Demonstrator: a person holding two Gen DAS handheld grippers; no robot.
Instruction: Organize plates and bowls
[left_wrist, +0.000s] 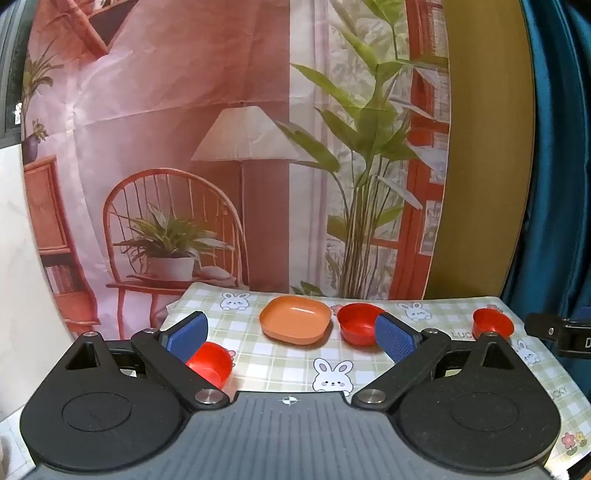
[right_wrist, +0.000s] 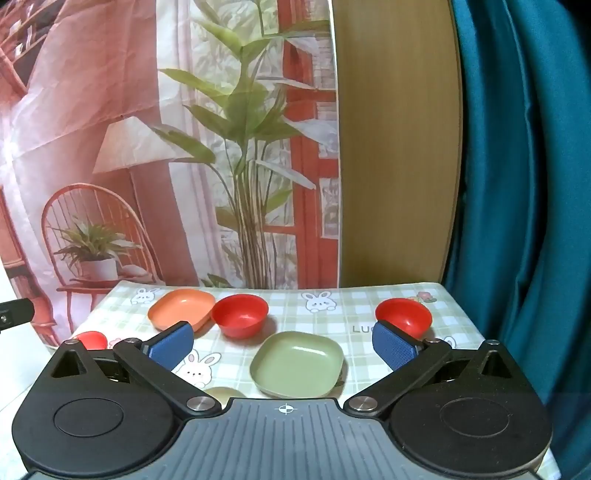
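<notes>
we hold both grippers, left (left_wrist: 291, 338) and right (right_wrist: 284, 341), fingers wide apart and empty above the surface (right_wrist: 332, 325); green plate (right_wrist: 297, 363) lies beneath the right.

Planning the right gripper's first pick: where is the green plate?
Right wrist view: the green plate sits centre-front between the open fingers, just nearer than the middle red bowl.

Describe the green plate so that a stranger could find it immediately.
Look at the checked rabbit-print tablecloth. The green plate lies on its near middle, directly before the right gripper, whose jaws stand open. It is the only green dish; the other square plate is orange and the bowls are red.
</notes>
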